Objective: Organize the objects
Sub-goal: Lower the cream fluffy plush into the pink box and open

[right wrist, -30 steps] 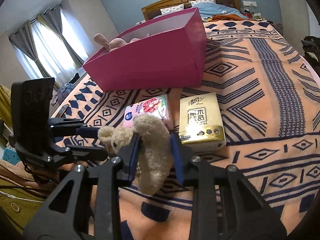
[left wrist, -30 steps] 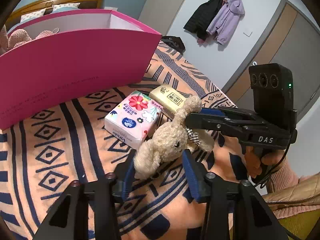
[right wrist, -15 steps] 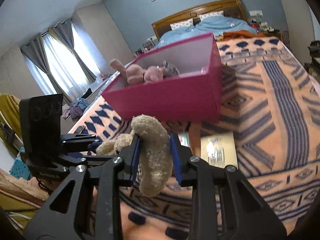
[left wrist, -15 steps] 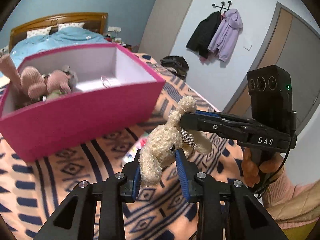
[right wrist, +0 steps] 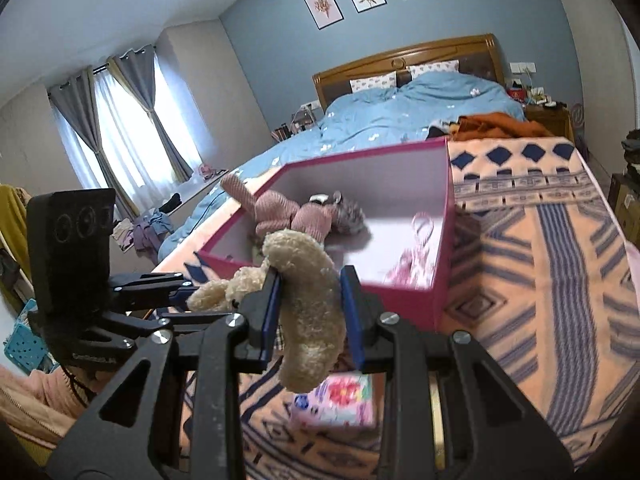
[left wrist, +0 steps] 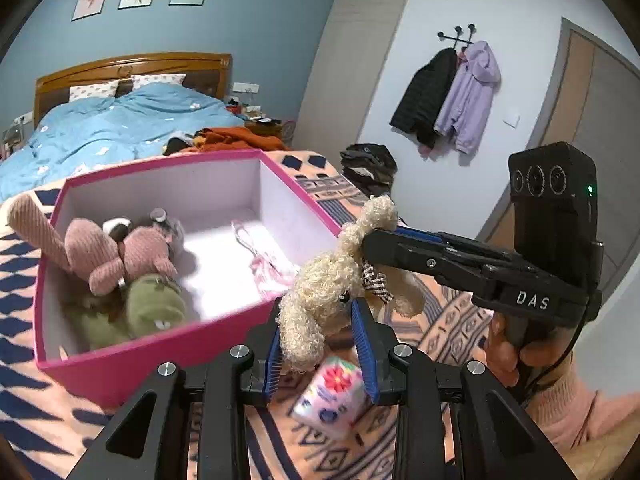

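Note:
A cream plush bunny point(left wrist: 320, 300) hangs in the air, held by both grippers. My left gripper point(left wrist: 318, 344) is shut on its head. My right gripper point(right wrist: 310, 312) is shut on its body point(right wrist: 308, 312); it also shows in the left wrist view point(left wrist: 368, 244) coming in from the right. The bunny is just in front of the near wall of the open pink box point(left wrist: 160, 344), which holds a pink plush point(left wrist: 116, 252), a green plush point(left wrist: 154, 308) and a pink-white cloth point(left wrist: 264, 260).
A floral tissue pack point(left wrist: 332, 400) lies on the patterned orange blanket point(right wrist: 540, 280) below the bunny. A yellow tissue pack edge point(right wrist: 434, 412) shows behind my right finger. A bed with blue duvet point(right wrist: 400, 116) lies beyond the box.
Both grippers have lifted the bunny off the blanket and carried it up toward the pink box, whose inside now shows. The tissue packs stayed on the blanket.

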